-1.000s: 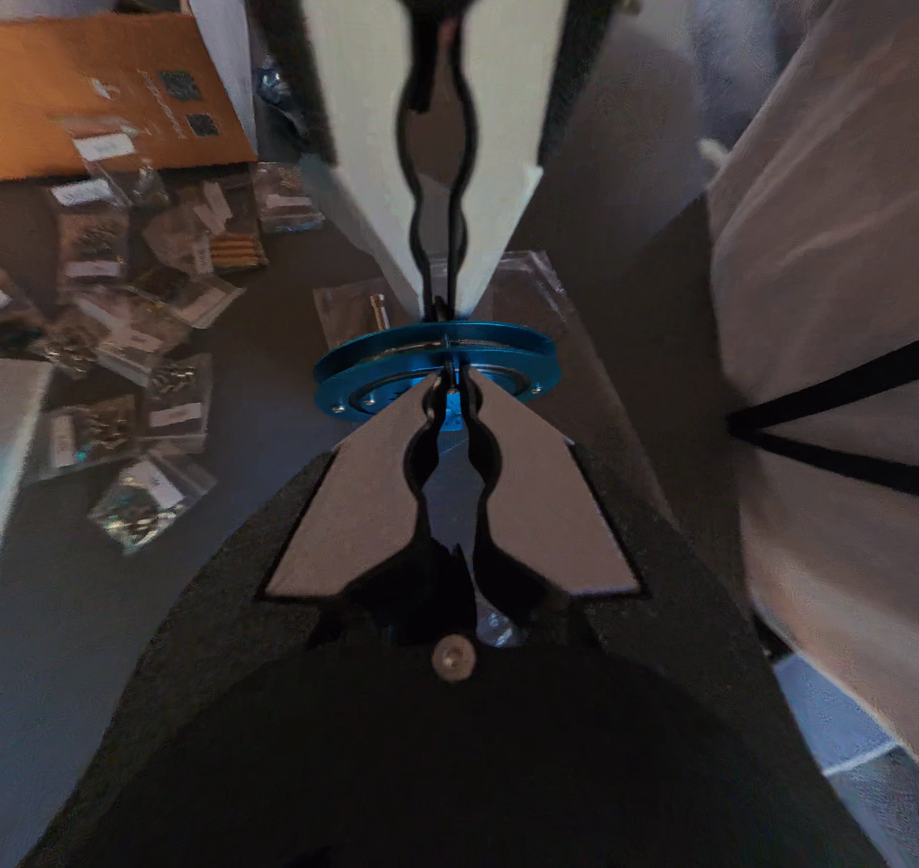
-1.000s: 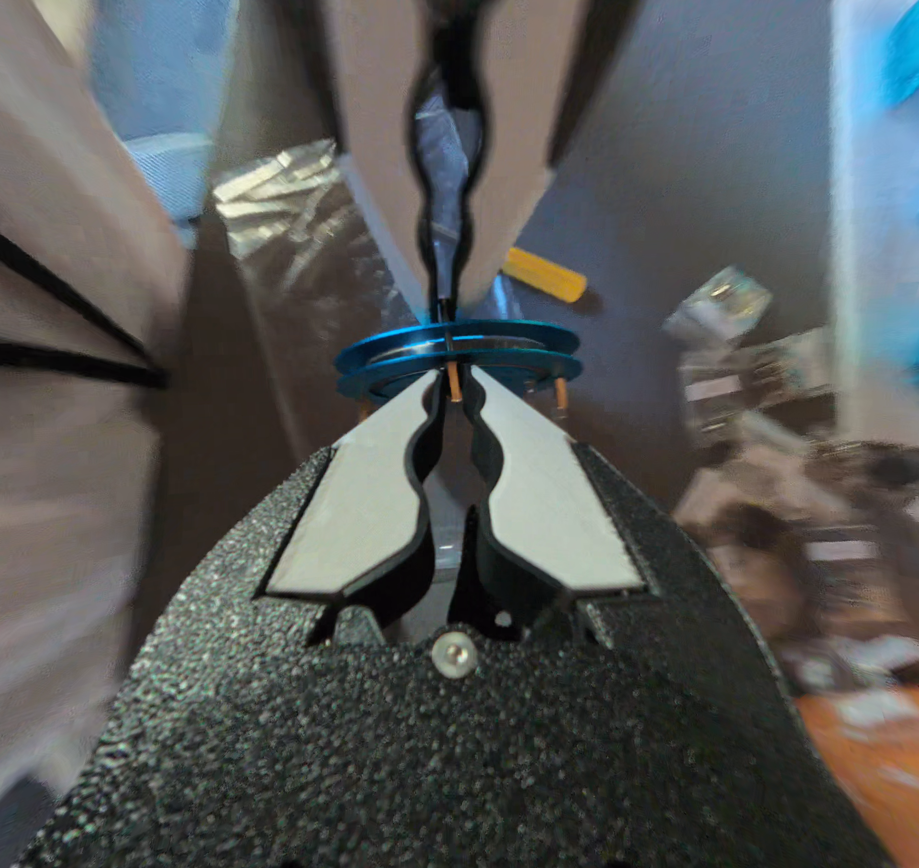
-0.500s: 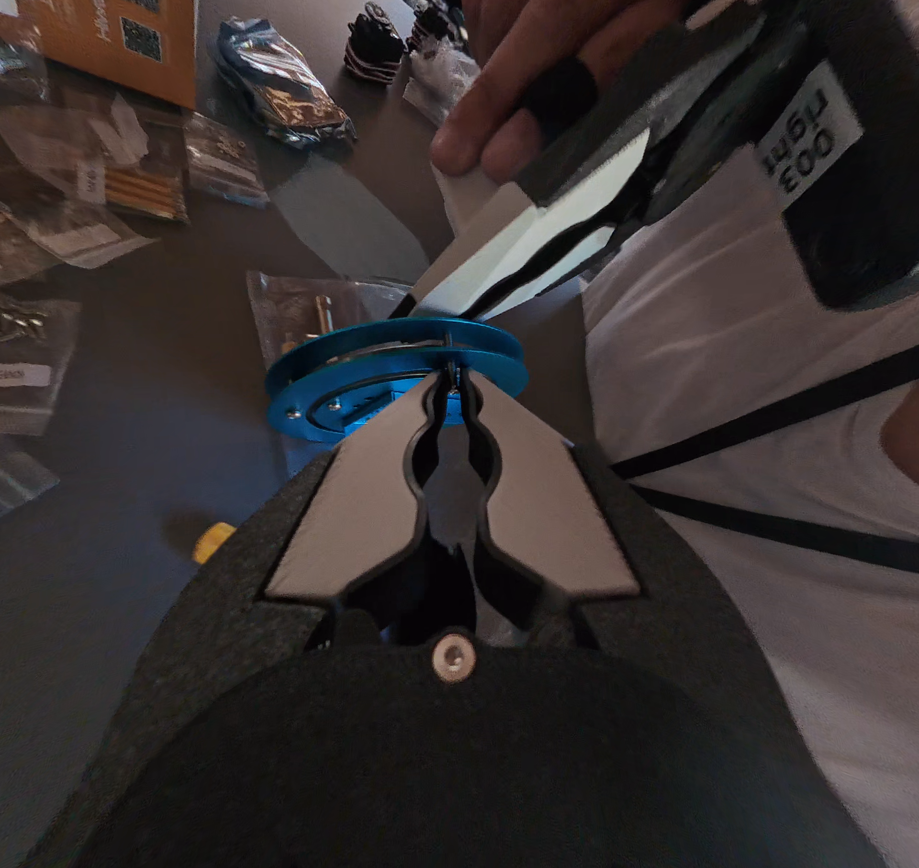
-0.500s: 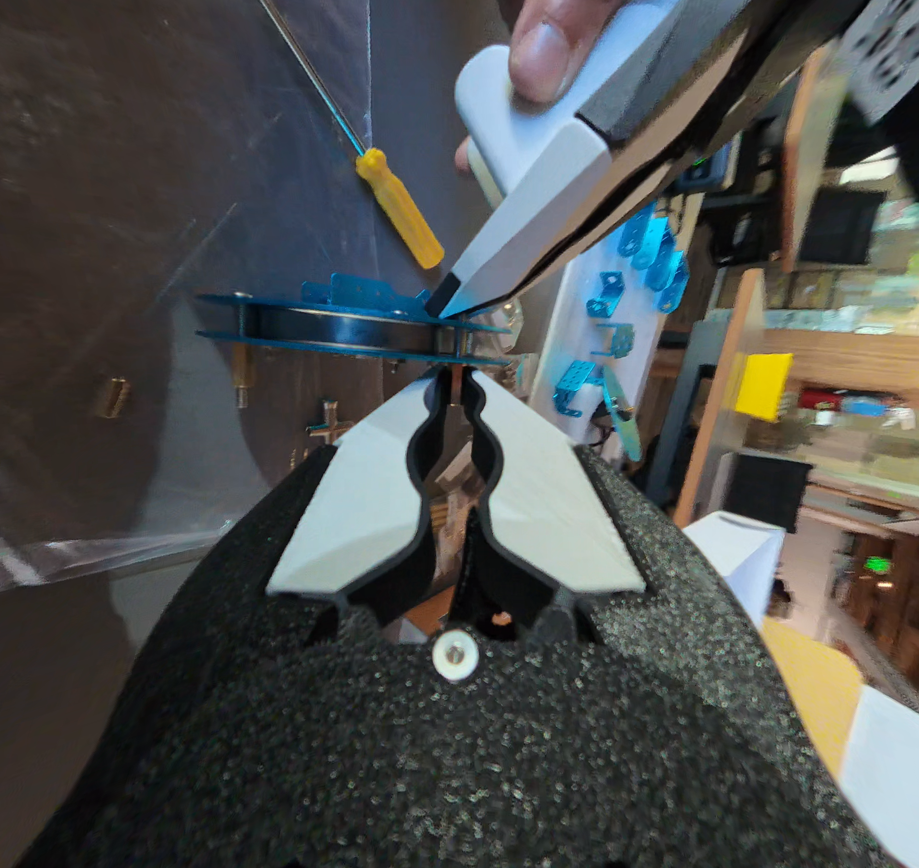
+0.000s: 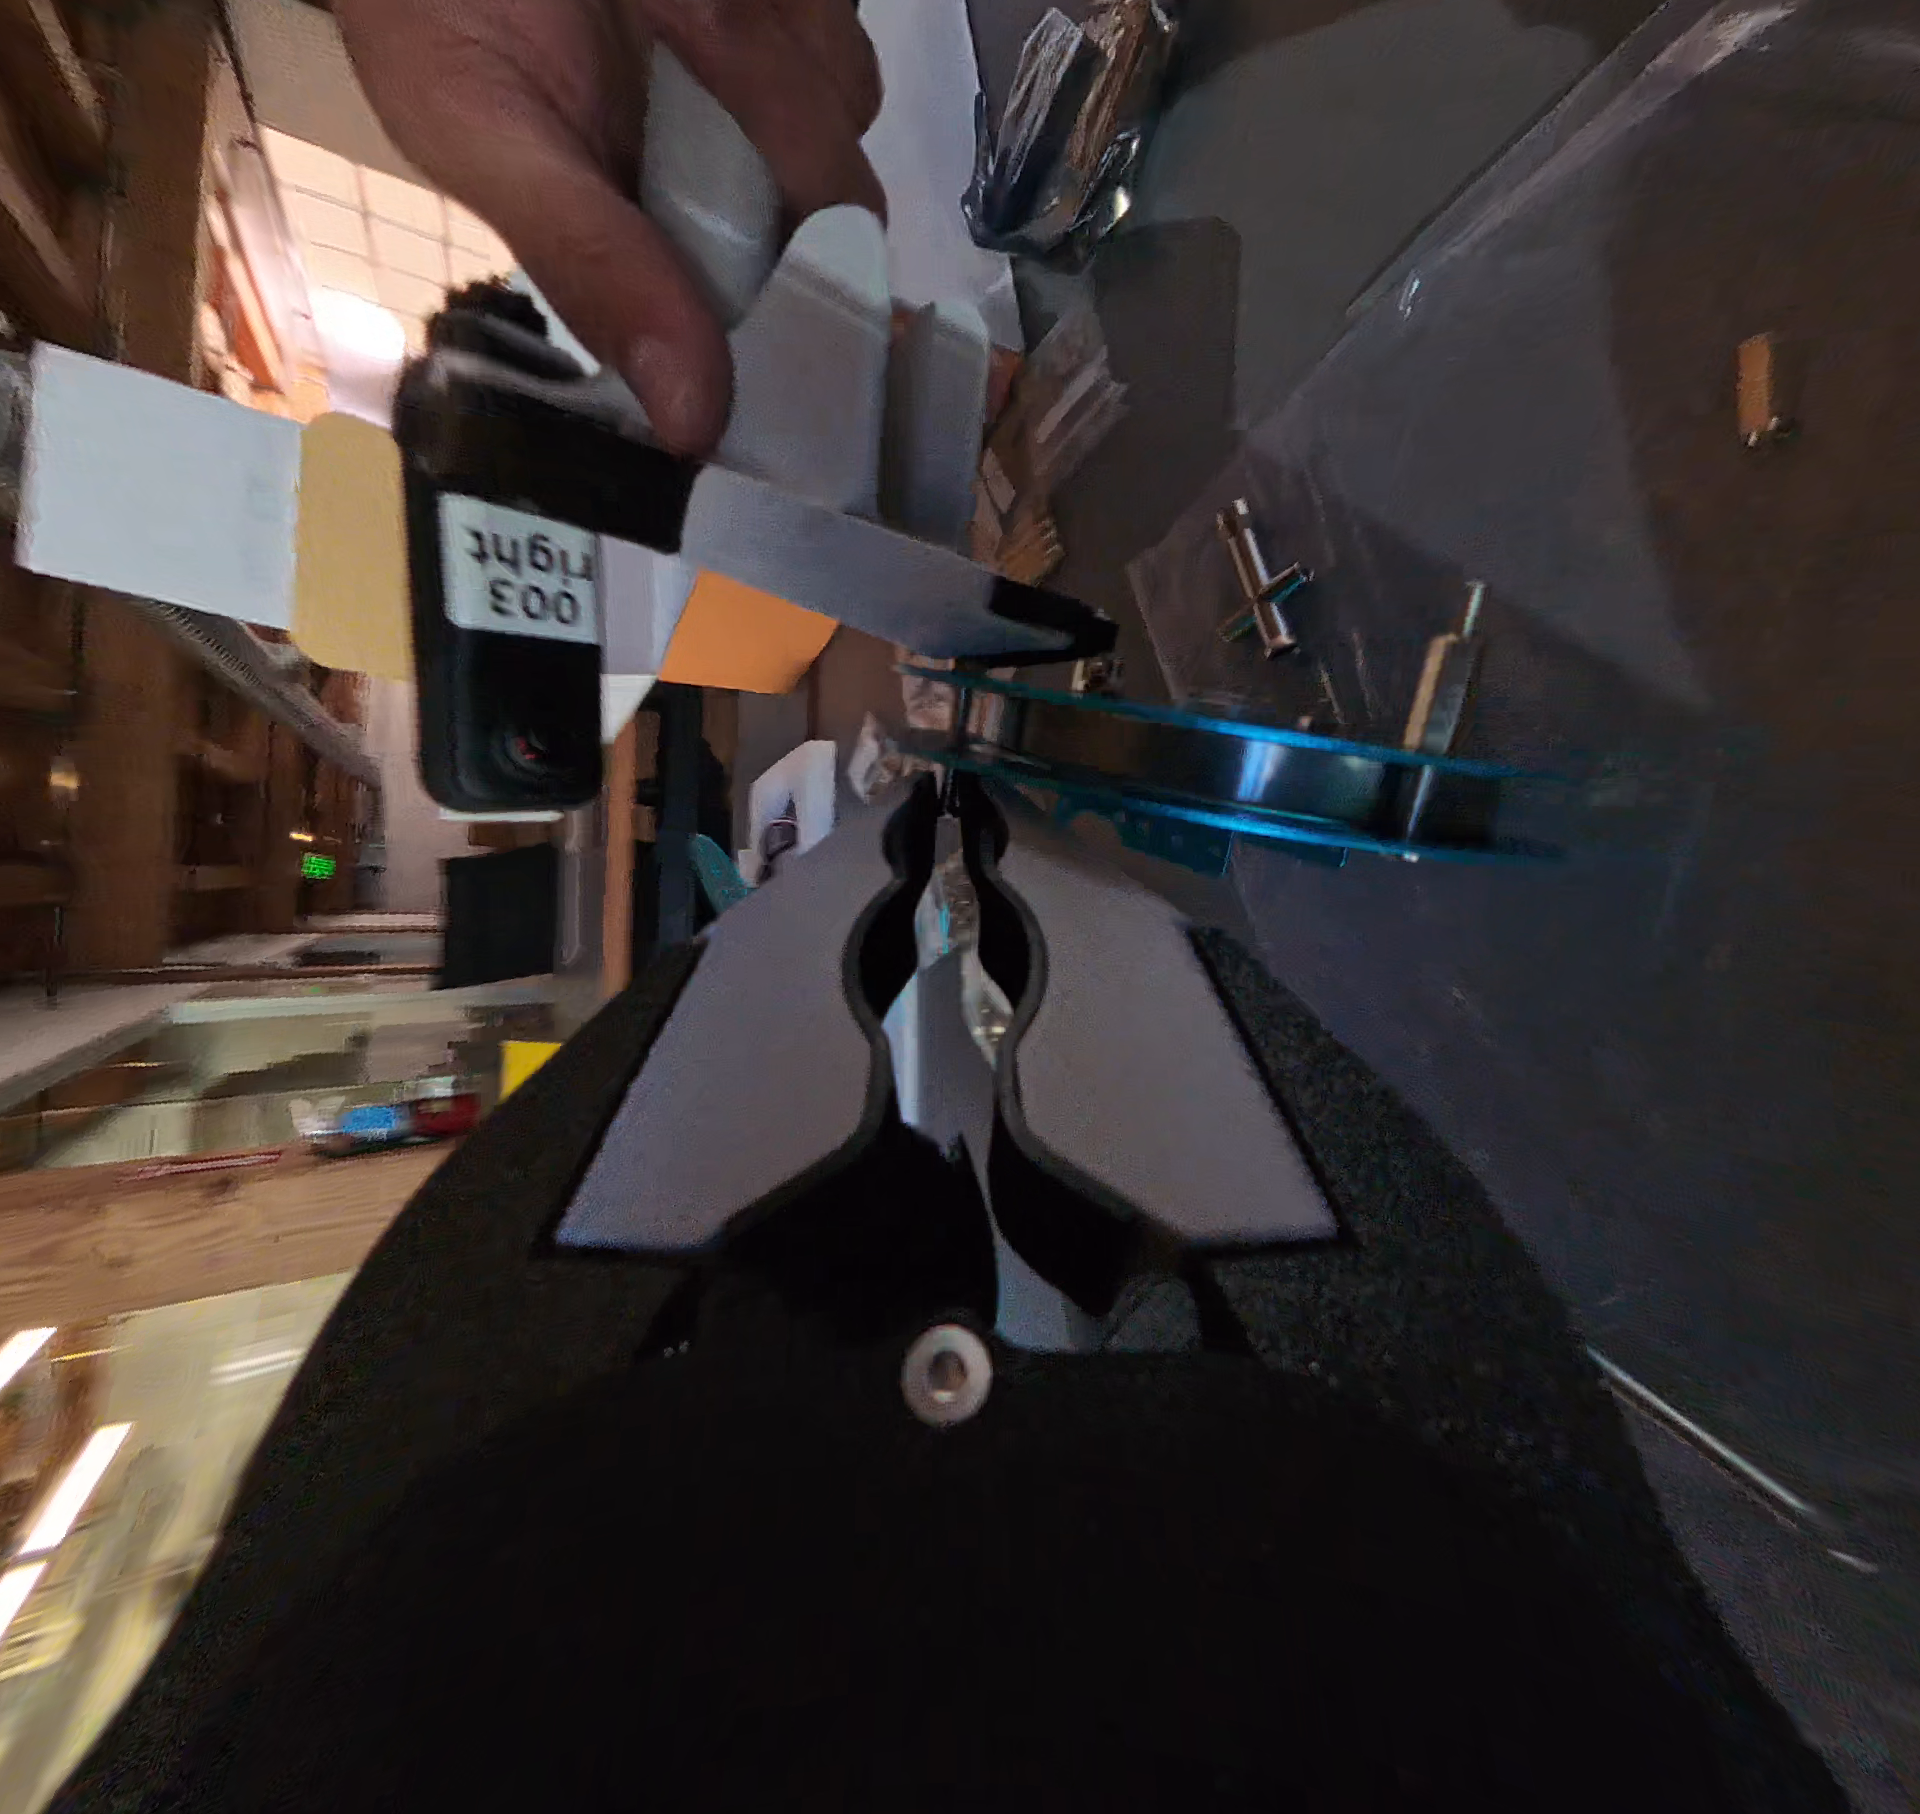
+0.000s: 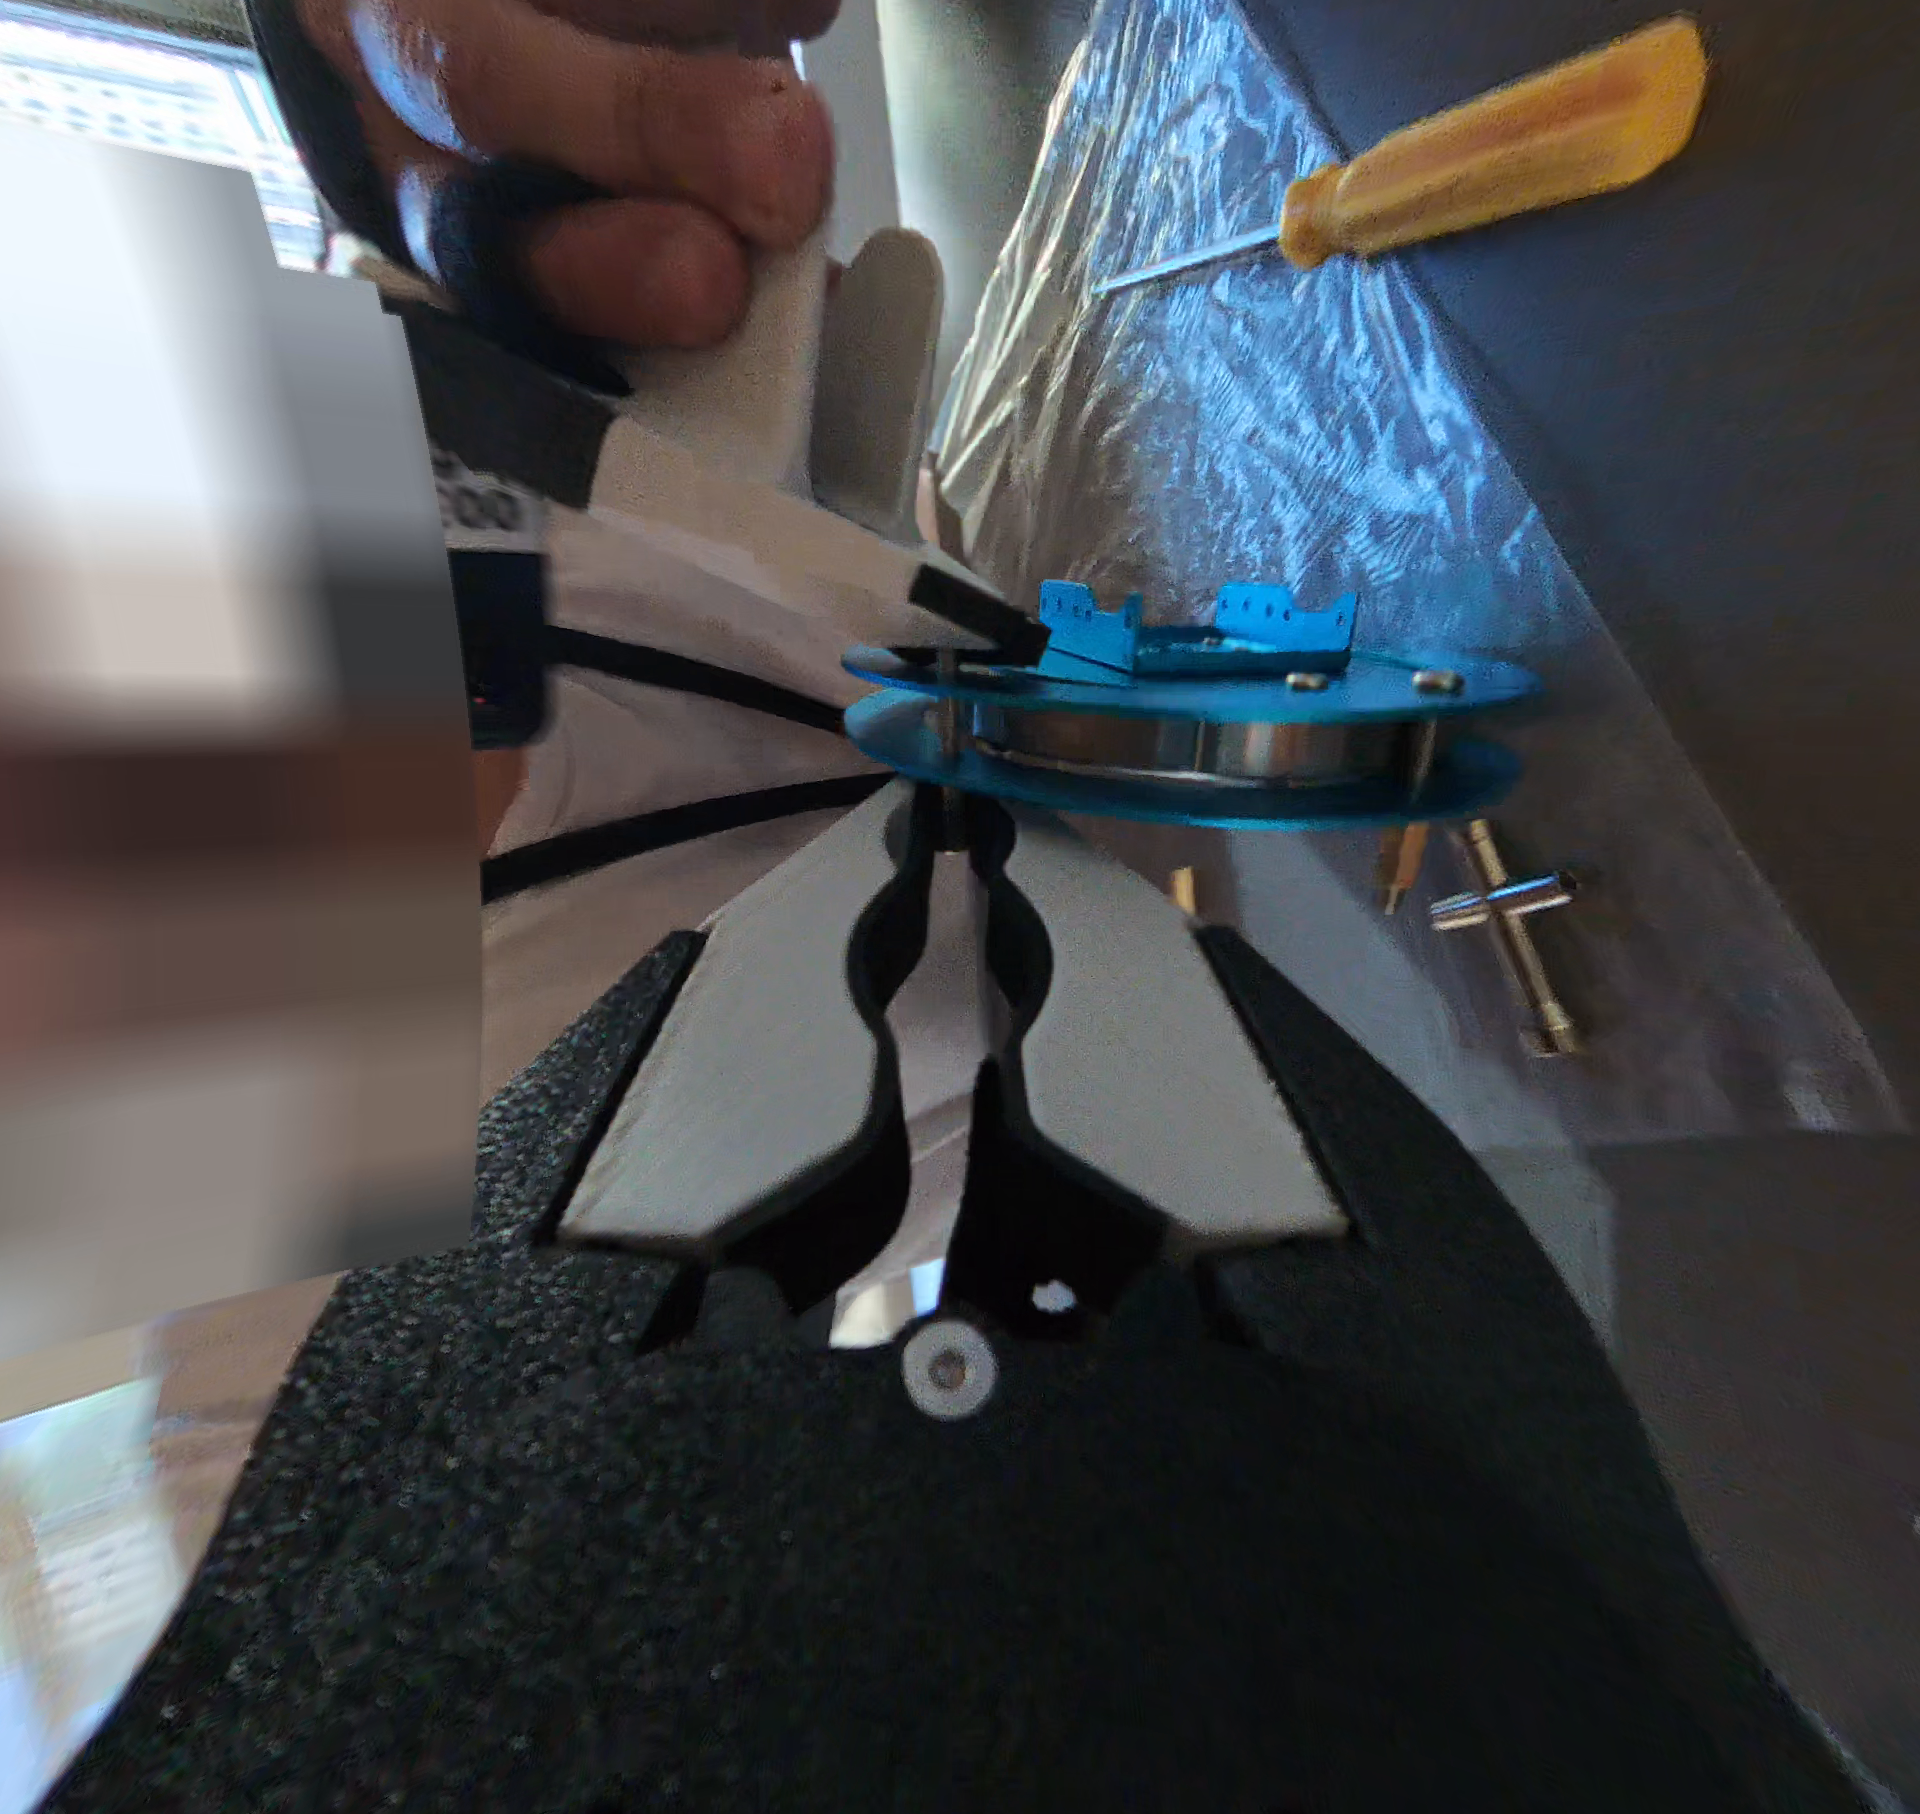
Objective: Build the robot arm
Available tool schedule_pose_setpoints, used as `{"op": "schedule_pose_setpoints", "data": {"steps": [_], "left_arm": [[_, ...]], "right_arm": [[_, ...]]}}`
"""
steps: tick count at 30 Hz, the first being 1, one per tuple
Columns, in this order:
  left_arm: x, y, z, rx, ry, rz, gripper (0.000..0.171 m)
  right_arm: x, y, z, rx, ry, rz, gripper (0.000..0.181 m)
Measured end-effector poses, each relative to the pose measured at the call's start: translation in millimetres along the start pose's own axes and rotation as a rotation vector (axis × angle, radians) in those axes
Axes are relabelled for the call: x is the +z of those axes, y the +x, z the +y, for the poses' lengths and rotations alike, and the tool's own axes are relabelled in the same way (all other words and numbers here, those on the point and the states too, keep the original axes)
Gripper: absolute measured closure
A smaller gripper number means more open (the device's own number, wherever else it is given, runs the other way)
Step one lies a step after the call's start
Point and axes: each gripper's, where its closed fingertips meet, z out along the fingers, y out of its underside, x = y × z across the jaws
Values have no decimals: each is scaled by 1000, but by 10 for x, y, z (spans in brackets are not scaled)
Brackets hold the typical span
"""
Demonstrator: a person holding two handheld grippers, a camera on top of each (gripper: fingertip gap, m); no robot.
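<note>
Left wrist view showed both grippers, left gripper (image 5: 951,796) and right gripper (image 5: 1081,634), clamped on the rigid, probably light blue twin-disc bearing assembly (image 5: 1247,777) at its rim near frame centre.

Dim foreground, bright window light at the left; strong wide-angle warp and motion blur at the edges; glare on the plastic sheet (image 6: 1226,434).

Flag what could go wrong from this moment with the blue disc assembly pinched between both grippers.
1. The left gripper and right gripper each seem to pinch only a thin post at the rim of the blue disc assembly, so it could pivot or slip.
2. If dropped, it may land on the cross wrench or screwdriver.
</note>
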Motion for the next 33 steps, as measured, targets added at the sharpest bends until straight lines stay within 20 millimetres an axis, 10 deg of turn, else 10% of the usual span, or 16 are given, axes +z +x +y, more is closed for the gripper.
{"op": "schedule_pose_setpoints", "data": {"steps": [7,11,14,21,24,33], "left_arm": [[-71,70,-89,-895,139,629,169],[-112,89,-132,-1151,214,861,168],[-112,118,-157,-1001,225,764,168],[-19,52,-82,-34,70,-19,169],[0,0,-47,78,10,-120,169],[-79,90,-129,-949,168,657,168]], "right_arm": [[-231,166,-210,-1002,-19,1101,174],[-310,160,-281,-1278,-147,1557,176],[-288,169,-228,-1107,-154,1416,177],[-80,80,-15,-196,63,304,178],[-61,37,-14,-31,108,57,178],[-260,184,-192,-1064,-69,1314,176]]}}
